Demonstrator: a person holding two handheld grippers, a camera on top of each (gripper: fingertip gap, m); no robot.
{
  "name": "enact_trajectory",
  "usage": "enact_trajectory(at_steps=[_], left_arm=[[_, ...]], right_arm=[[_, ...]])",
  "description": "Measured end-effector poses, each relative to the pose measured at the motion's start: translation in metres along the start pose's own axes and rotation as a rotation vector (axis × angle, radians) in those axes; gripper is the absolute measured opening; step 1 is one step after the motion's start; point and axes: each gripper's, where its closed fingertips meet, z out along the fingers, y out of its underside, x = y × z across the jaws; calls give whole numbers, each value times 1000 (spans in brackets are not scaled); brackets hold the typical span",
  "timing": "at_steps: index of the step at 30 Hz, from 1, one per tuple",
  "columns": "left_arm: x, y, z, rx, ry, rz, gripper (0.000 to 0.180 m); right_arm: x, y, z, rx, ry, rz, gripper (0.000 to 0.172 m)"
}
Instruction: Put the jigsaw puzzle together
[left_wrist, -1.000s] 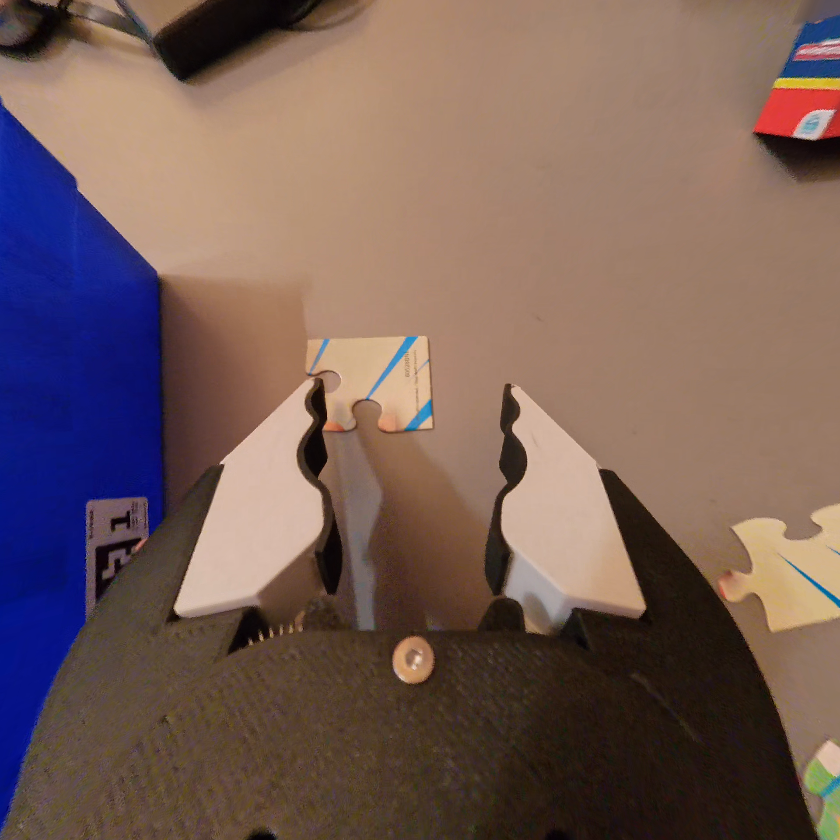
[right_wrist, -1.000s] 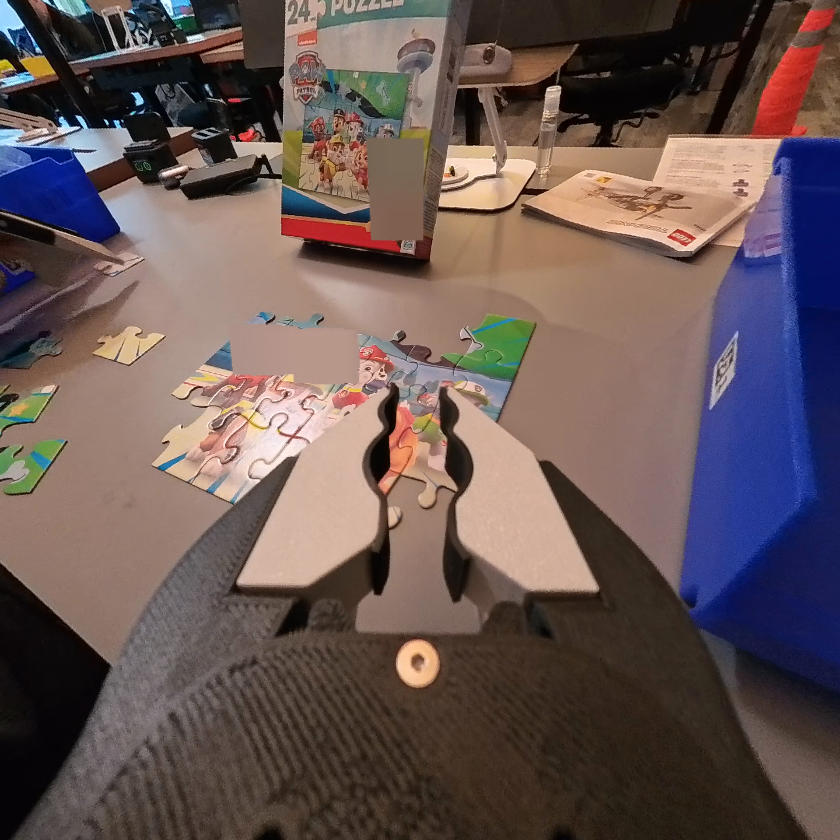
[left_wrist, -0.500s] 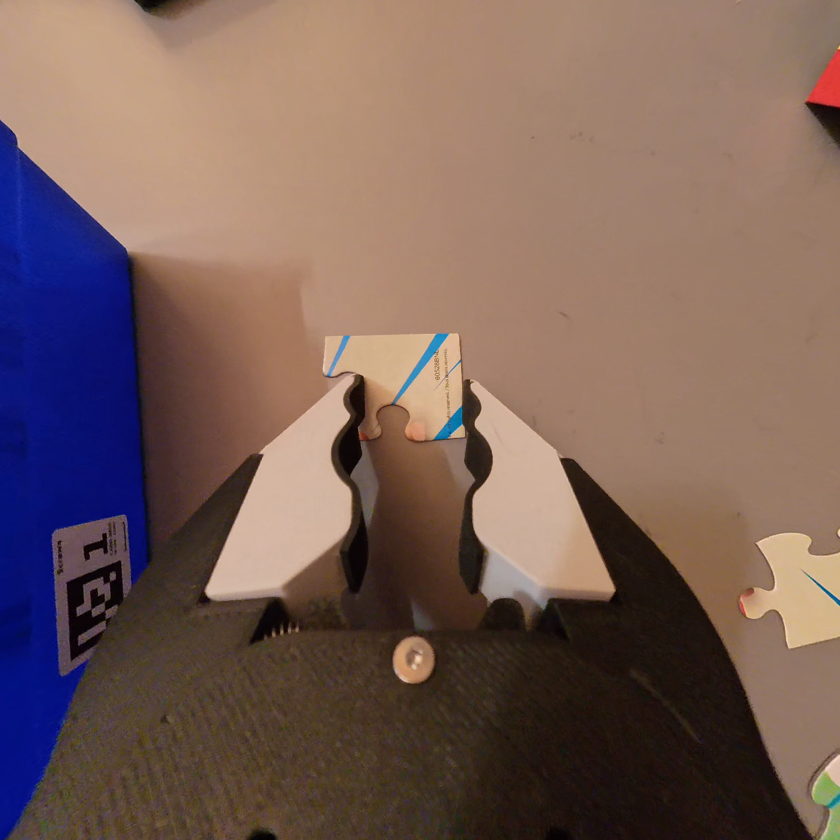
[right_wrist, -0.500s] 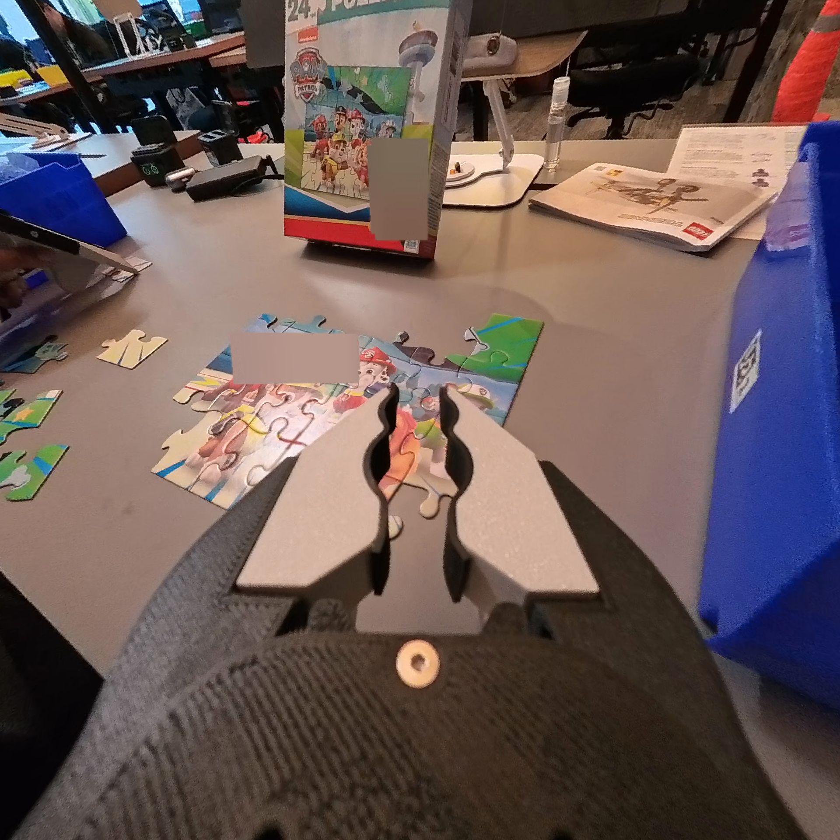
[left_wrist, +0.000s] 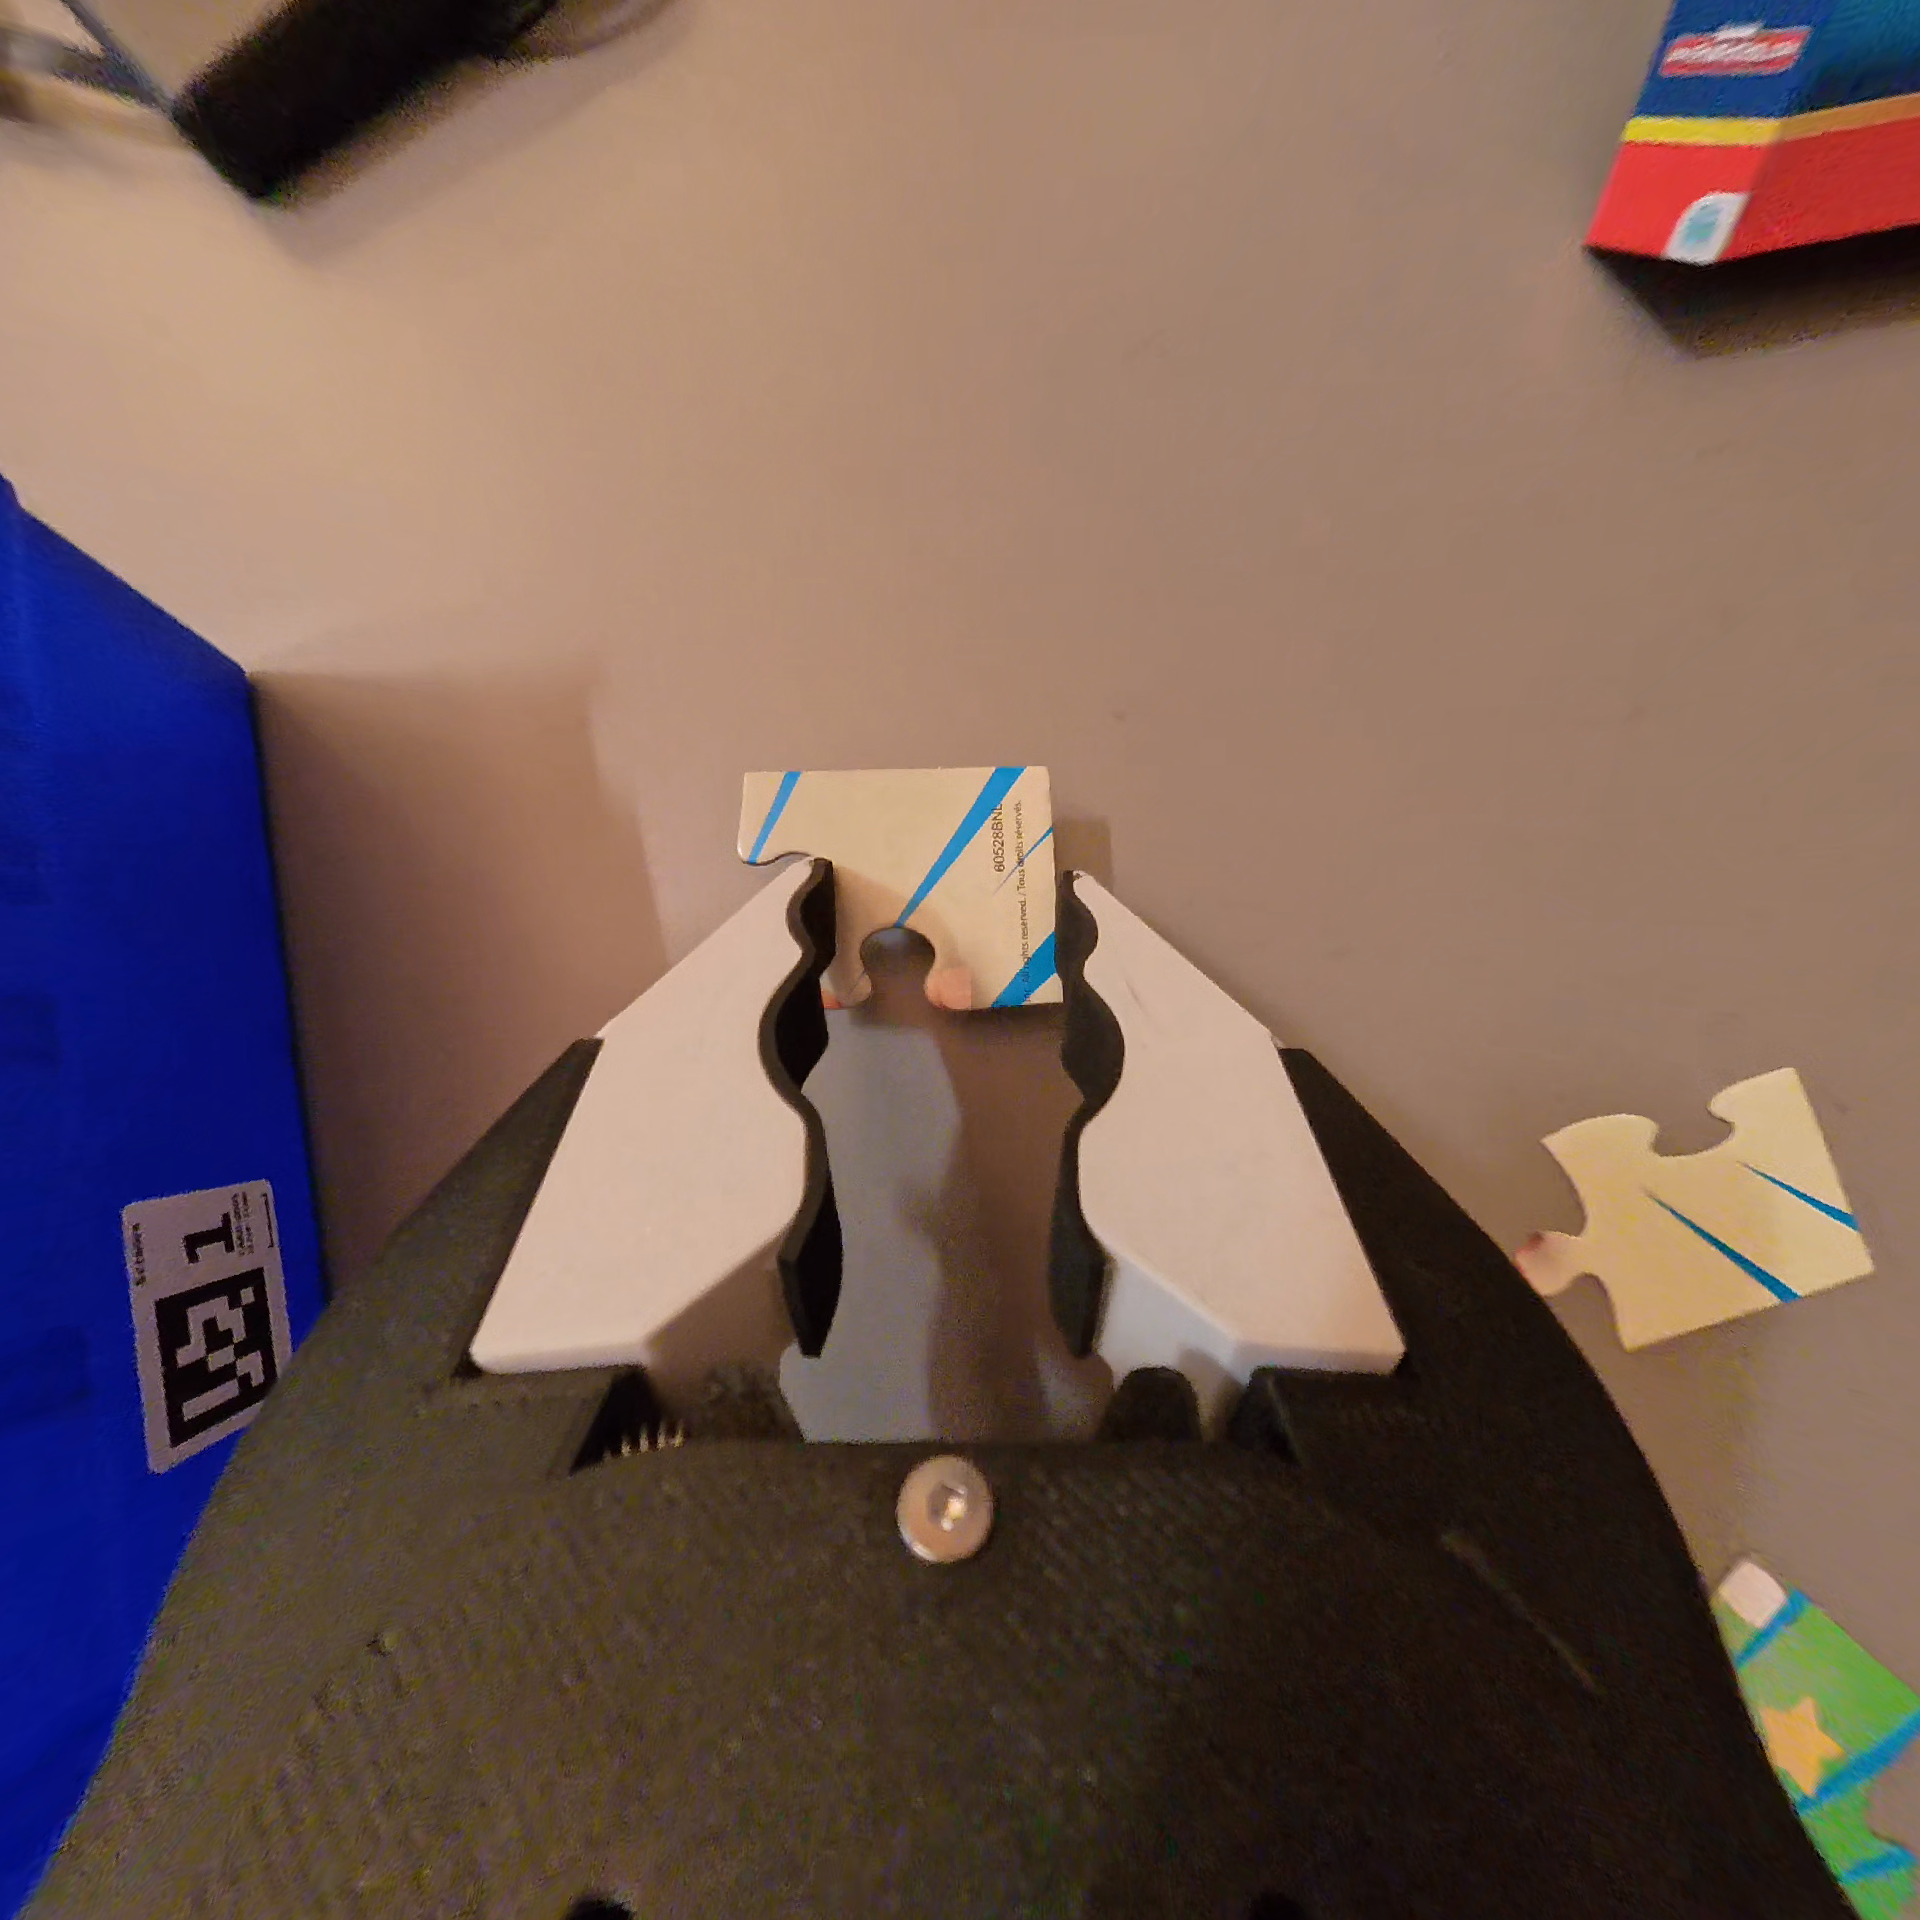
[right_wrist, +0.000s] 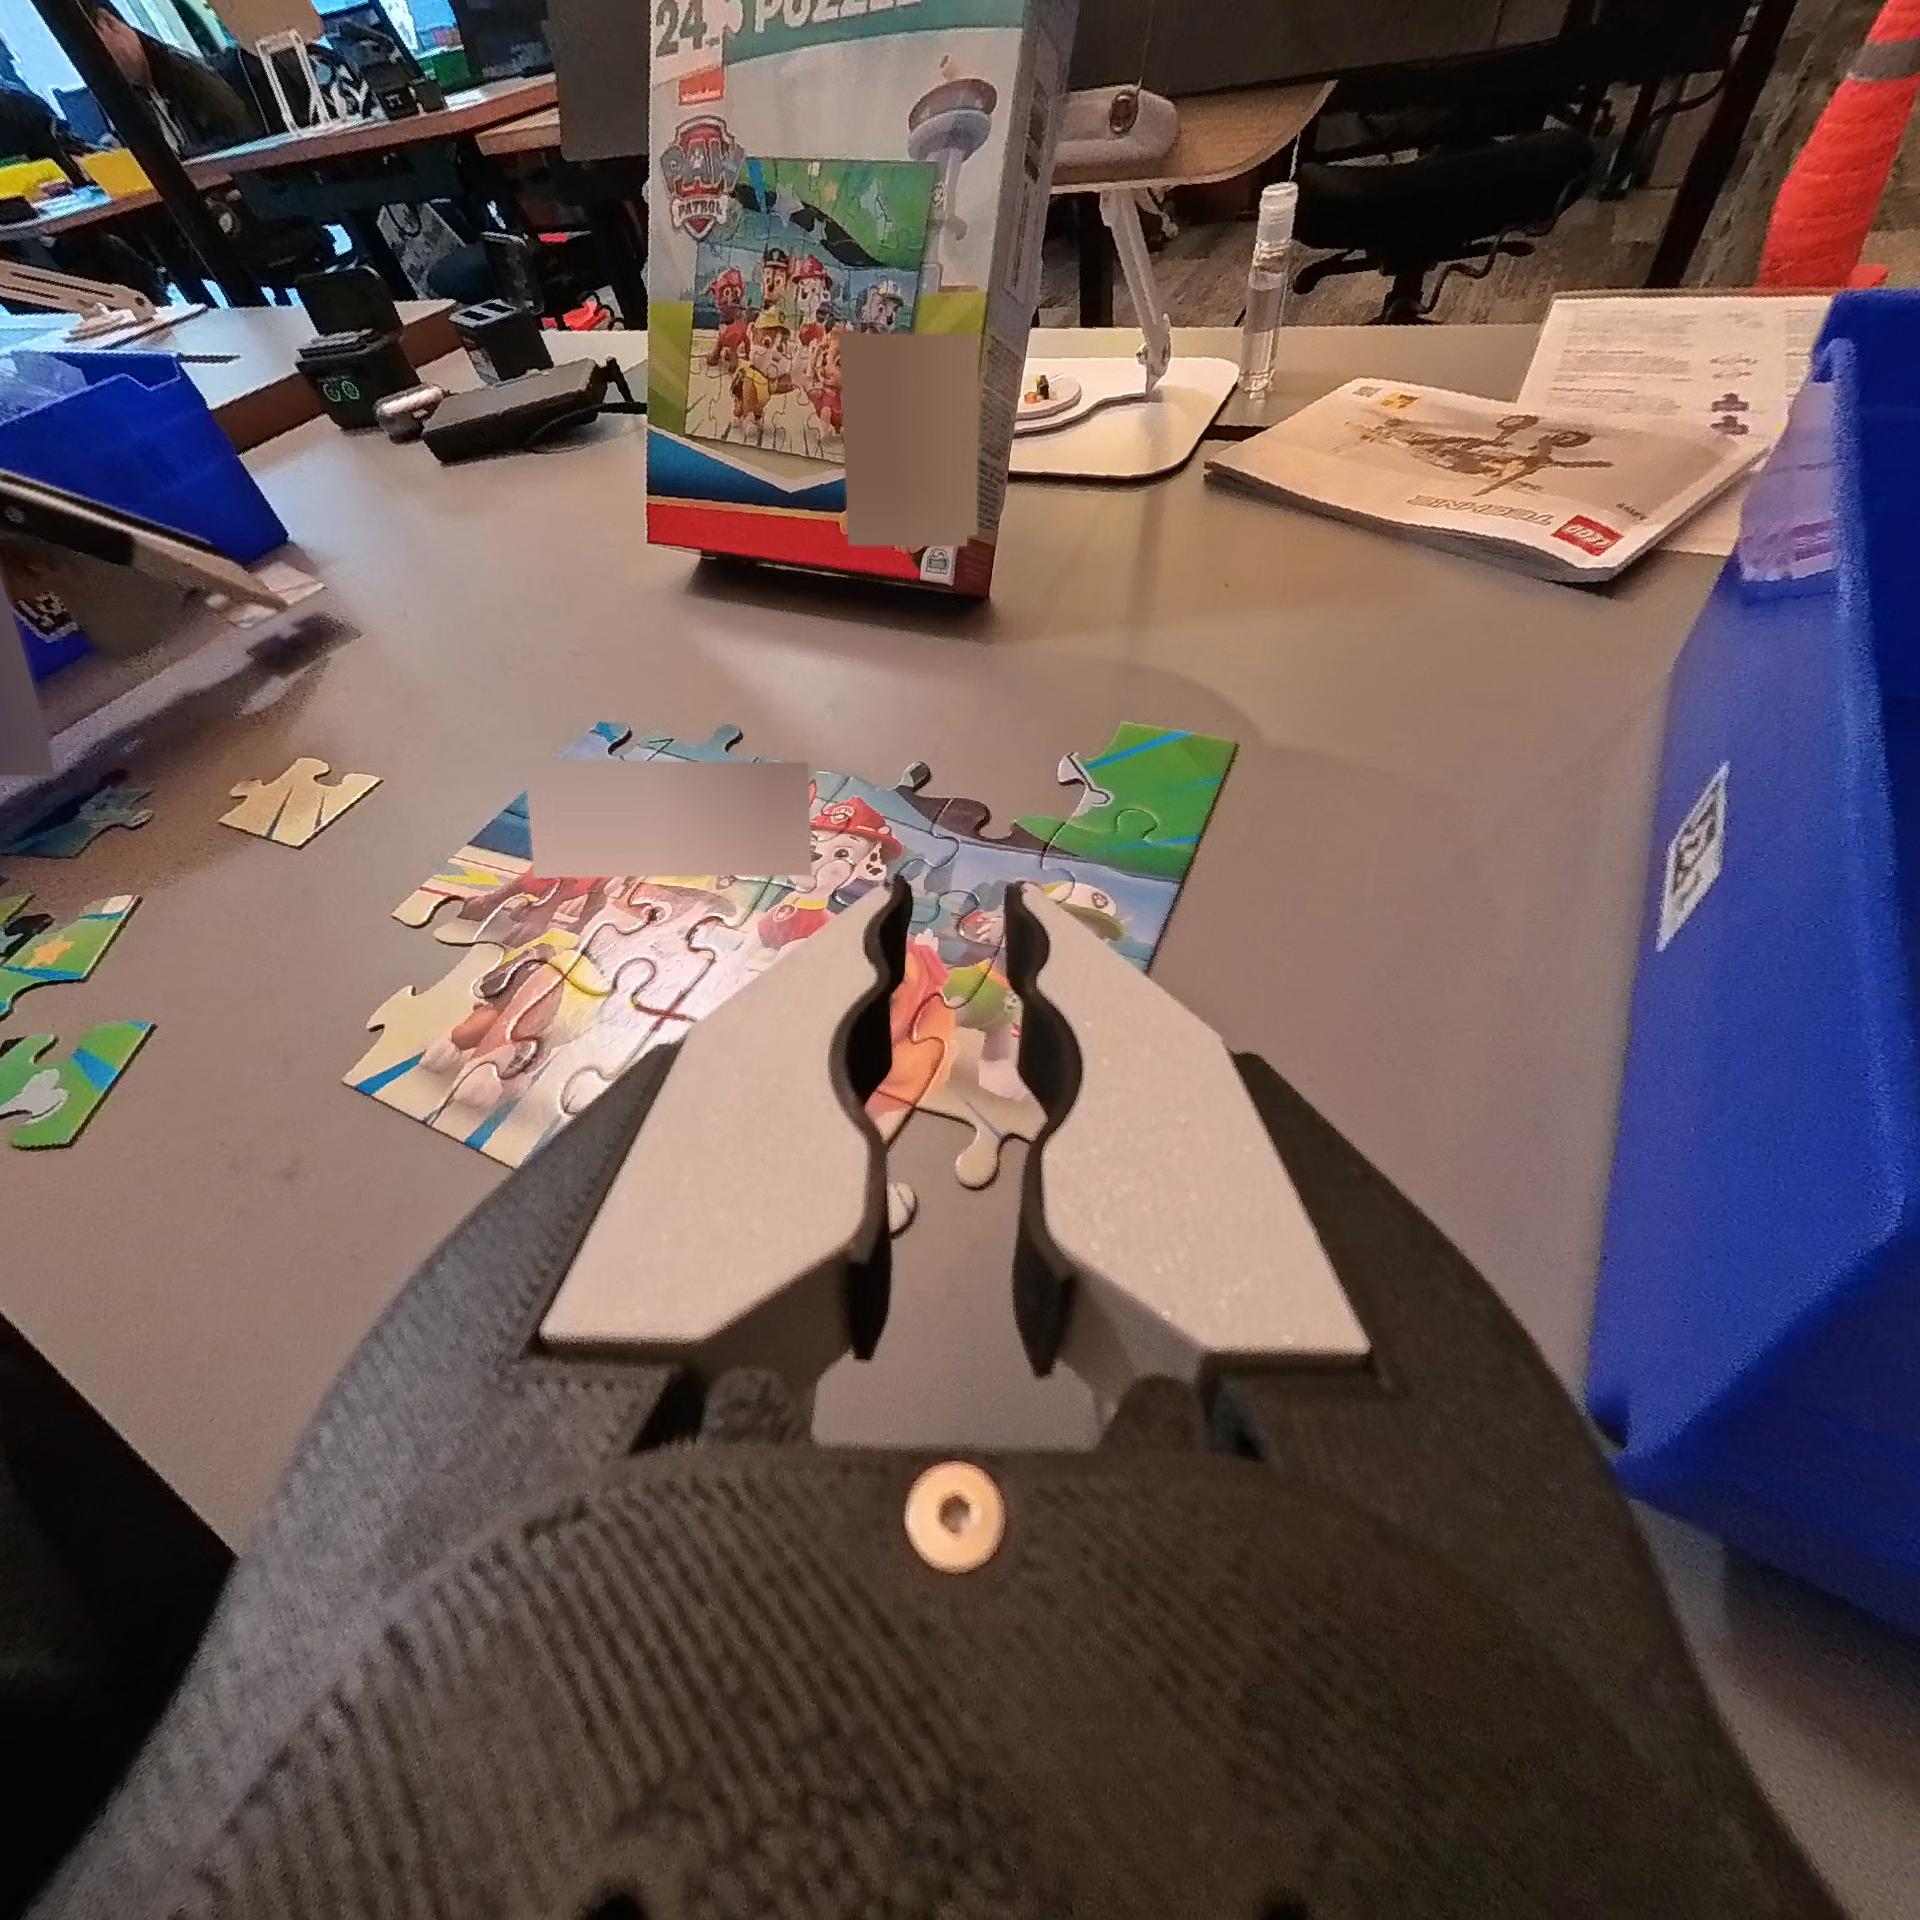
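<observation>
Fingers of the left gripper (left_wrist: 940, 883) pinch a pale puzzle piece (left_wrist: 914, 842) with blue stripes, one black pad against its notched left side and the other against its straight right edge. The piece points away from the gripper over the grey table (left_wrist: 1143, 468), printed face up. A thin shadow shows just right of it, and whether it has left the surface cannot be told.

A blue bin (left_wrist: 114, 935) with a square coded sticker (left_wrist: 208, 1320) stands close on the left. To the right lie a loose pale piece (left_wrist: 1704, 1216) and, nearer, a green piece with a star (left_wrist: 1829, 1745). At the far right is the corner of a red and blue box (left_wrist: 1766, 156), at the far left a black device (left_wrist: 343, 83).

The right gripper (right_wrist: 958, 904) holds nothing: its jaws stand a narrow way apart, with only air between them, above the near right part of a partly assembled cartoon puzzle (right_wrist: 623, 966). Beyond the puzzle stands the upright puzzle box (right_wrist: 831, 312). A second blue bin (right_wrist: 1787, 987) fills the right side, with a booklet (right_wrist: 1475, 478) behind it. Loose pieces, one yellowish (right_wrist: 301, 800) and one green (right_wrist: 73, 1081), lie well apart to the left.
</observation>
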Motion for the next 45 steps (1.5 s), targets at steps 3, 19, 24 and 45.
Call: enact_trajectory(at_steps=[3, 19, 24, 45], left_arm=[[15, -11, -11, 28, 17, 35, 41], [197, -35, -45, 103, 361, 302, 41], [283, -21, -50, 76, 561, 405, 40], [516, 47, -21, -93, 899, 986, 41]], right_arm=[[-1, 0, 1, 0, -1, -2, 17], [8, 2, -14, 26, 24, 15, 16], [13, 3, -22, 48, 33, 29, 16], [33, 13, -68, 164, 6, 142, 17]])
